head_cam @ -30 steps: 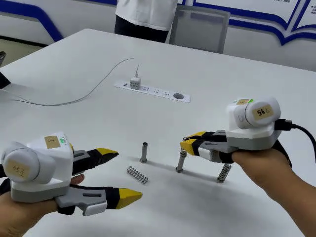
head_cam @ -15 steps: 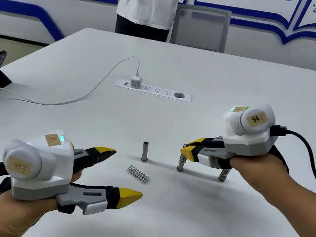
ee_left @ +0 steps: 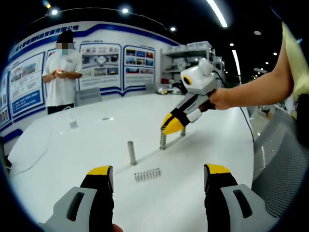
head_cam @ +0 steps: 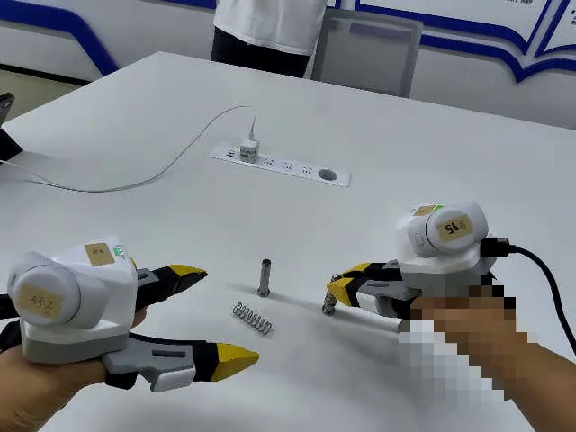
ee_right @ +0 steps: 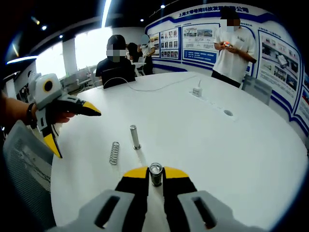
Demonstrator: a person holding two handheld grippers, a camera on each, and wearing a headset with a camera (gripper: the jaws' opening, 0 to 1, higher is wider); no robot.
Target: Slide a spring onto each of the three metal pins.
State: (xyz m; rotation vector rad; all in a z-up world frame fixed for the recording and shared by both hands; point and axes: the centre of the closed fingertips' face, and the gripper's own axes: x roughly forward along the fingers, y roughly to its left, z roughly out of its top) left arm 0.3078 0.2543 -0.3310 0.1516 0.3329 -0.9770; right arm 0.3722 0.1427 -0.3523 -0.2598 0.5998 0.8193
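Right gripper (head_cam: 340,288), clamped on the spring (ee_left: 163,141) over its pin (ee_right: 155,168), could, we judge, tip that pin if pushed askew.

"Where's your left?"

"My left gripper (head_cam: 219,315) sits low and close to me. Its fingers (head_cam: 236,358) are spread wide, yellow tips pointing forward. My left hand (head_cam: 36,387) wraps the handle behind them."

"And the right?"

"My right gripper (head_cam: 340,286) is tipped downward, its fingers (ee_right: 137,174) drawn almost together with only a thin slit between the tips. My right hand (ee_left: 217,98) grips just behind the fingers, and my forearm (ee_left: 256,87) stretches out bare behind it. Those tips lie ahead of my left fingers, well apart from them."
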